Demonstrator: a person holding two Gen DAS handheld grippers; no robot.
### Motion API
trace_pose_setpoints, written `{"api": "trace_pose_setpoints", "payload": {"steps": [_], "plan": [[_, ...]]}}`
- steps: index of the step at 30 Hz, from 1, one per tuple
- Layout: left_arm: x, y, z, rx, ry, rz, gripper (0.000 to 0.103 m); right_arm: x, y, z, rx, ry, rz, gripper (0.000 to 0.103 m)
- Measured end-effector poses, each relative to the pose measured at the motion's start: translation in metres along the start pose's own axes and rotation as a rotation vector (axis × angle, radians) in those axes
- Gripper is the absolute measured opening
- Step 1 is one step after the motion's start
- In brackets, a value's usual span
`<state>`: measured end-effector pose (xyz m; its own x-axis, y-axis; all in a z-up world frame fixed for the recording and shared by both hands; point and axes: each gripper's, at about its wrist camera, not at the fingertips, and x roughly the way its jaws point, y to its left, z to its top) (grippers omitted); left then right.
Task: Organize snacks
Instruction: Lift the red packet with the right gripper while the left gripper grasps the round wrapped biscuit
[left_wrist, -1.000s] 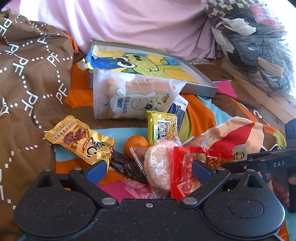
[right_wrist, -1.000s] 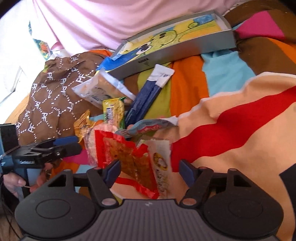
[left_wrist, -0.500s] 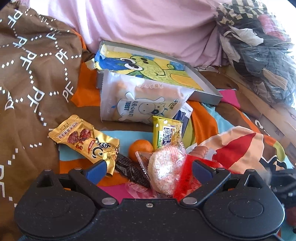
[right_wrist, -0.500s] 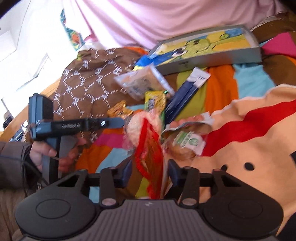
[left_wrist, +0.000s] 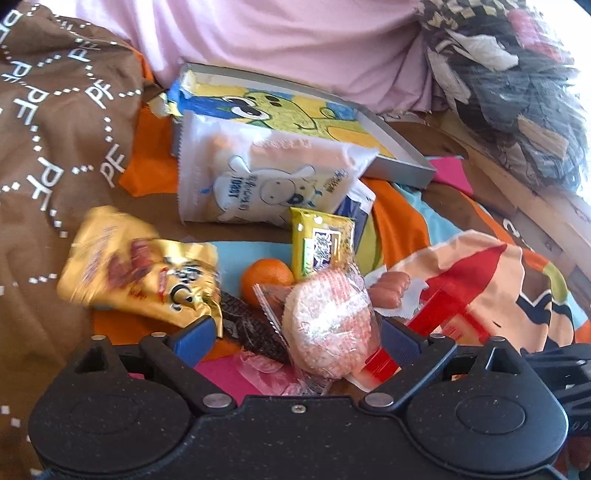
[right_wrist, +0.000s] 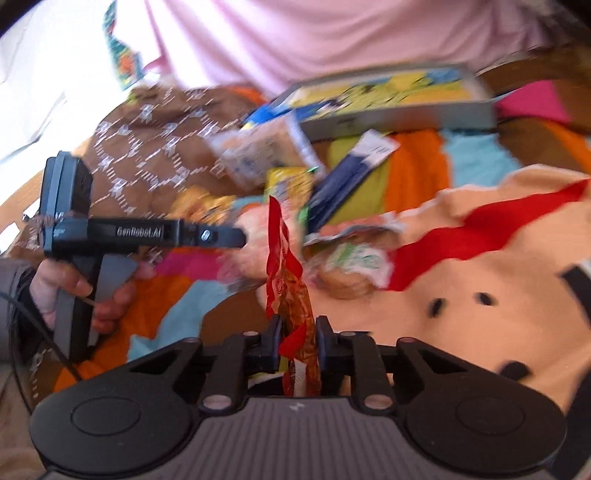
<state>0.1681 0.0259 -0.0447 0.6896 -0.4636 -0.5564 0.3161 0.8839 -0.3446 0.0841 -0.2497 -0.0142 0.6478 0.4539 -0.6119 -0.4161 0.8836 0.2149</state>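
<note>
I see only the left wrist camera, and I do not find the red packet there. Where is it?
Observer: The right gripper is shut on the red packet, pinching its lower end.
Operator: Does the packet lie flat?
Observer: No, it stands upright out of the gripper.
Operator: What lies beside it?
Observer: A round cookie packet with a green label, on the blanket to its right.

Daylight flooded both views, blowing out the upper corners to white. Fisheye bending curved the edges. The right wrist view was motion-smeared throughout; in the left, the gold packet was blurred.
</note>
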Motion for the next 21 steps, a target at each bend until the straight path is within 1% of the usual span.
{"api": "trace_pose_setpoints", "payload": {"steps": [1, 2, 4, 6, 8, 10, 12, 15, 17, 19, 21], "plan": [[0.003, 0.000, 0.000, 0.000, 0.008, -0.009, 0.091, -0.004, 0.001, -0.002, -0.002, -0.021, -0.032, 0.021], [0.005, 0.000, -0.001, -0.002, 0.013, -0.015, 0.091, -0.008, 0.002, -0.004, -0.008, -0.043, -0.068, 0.021], [0.006, -0.001, -0.001, 0.004, 0.003, -0.029, 0.088, -0.012, 0.006, -0.008, -0.014, -0.084, -0.131, 0.021], [0.007, -0.002, -0.002, 0.001, 0.019, -0.054, 0.083, -0.010, 0.008, -0.010, -0.003, -0.100, -0.153, 0.021], [0.007, -0.004, -0.003, 0.005, 0.020, -0.075, 0.081, -0.005, 0.010, -0.014, 0.010, -0.100, -0.161, 0.021], [0.007, -0.008, -0.005, 0.009, 0.030, -0.098, 0.073, -0.002, 0.012, -0.016, 0.019, -0.110, -0.167, 0.021], [0.004, -0.012, -0.005, 0.020, 0.016, -0.116, 0.073, -0.002, 0.010, -0.017, 0.035, -0.119, -0.166, 0.022], [-0.005, -0.021, -0.004, 0.050, -0.033, -0.148, 0.072, -0.004, 0.006, -0.019, 0.056, -0.119, -0.164, 0.022], [-0.013, -0.031, -0.004, 0.092, -0.082, -0.160, 0.069, -0.006, 0.003, -0.022, 0.073, -0.121, -0.166, 0.022], [-0.017, -0.041, -0.005, 0.141, -0.108, -0.168, 0.067, -0.007, 0.000, -0.023, 0.093, -0.124, -0.166, 0.022], [-0.017, -0.049, -0.007, 0.184, -0.117, -0.171, 0.066, -0.007, -0.002, -0.025, 0.111, -0.125, -0.164, 0.022]]}}
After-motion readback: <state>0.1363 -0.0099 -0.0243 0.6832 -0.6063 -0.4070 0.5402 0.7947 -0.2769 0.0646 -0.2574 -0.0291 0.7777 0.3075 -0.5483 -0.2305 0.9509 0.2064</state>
